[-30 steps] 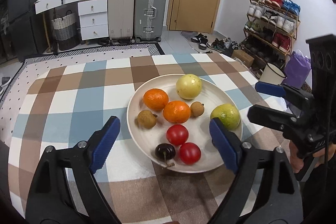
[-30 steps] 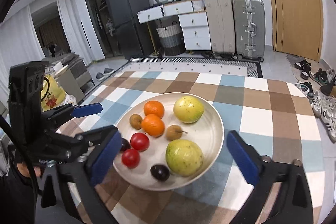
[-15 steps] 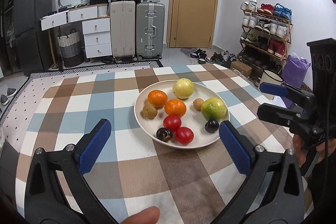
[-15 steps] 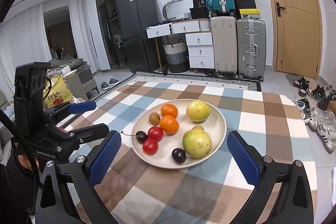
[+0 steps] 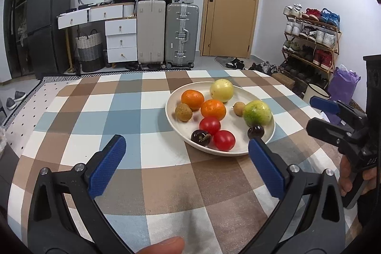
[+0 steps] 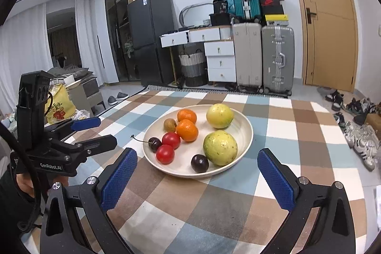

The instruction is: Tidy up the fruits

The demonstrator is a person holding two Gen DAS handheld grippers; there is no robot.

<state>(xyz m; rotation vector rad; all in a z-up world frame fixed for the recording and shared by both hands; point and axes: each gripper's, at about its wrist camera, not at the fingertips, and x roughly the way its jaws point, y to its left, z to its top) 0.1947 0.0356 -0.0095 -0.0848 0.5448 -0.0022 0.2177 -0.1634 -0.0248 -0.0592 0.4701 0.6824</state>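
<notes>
Checked cloth: brown, blue and white squares cover the table (image 5: 147, 101); my plate sits on it, toward the right in the left wrist view.
Left gripper (image 5: 188, 166): jaws have just been opening and now stand wide apart, nothing between the blue pads, only cloth. I see it low, short of the plate's near rim; its right pad overlaps the rim in the picture, contact I can't tell.
Plate (image 5: 238, 122): cream, shallow, holds all the fruit.
Left side of plate: small brown fruit (image 5: 183, 112), just beside two oranges (image 5: 192, 99) that sit close together.
Middle: two red tomatoes (image 5: 209, 125) touching each other; dark cherry (image 5: 200, 136) with stem against the nearer tomato, near the front rim.
Back: pale yellow fruit (image 5: 221, 90).
Right side: second small brown fruit (image 5: 239, 108) beside a green-yellow fruit (image 5: 257, 113); second dark cherry (image 5: 255, 131) in front of that one.
Right gripper (image 6: 197, 179): jaws spread wide, clamped on nothing, low, with the plate's near rim between its pads in its own view.
Hands: a thumb tip (image 5: 164, 245) at the bottom edge, left view; fingers (image 5: 346, 179) on the right handle.
</notes>
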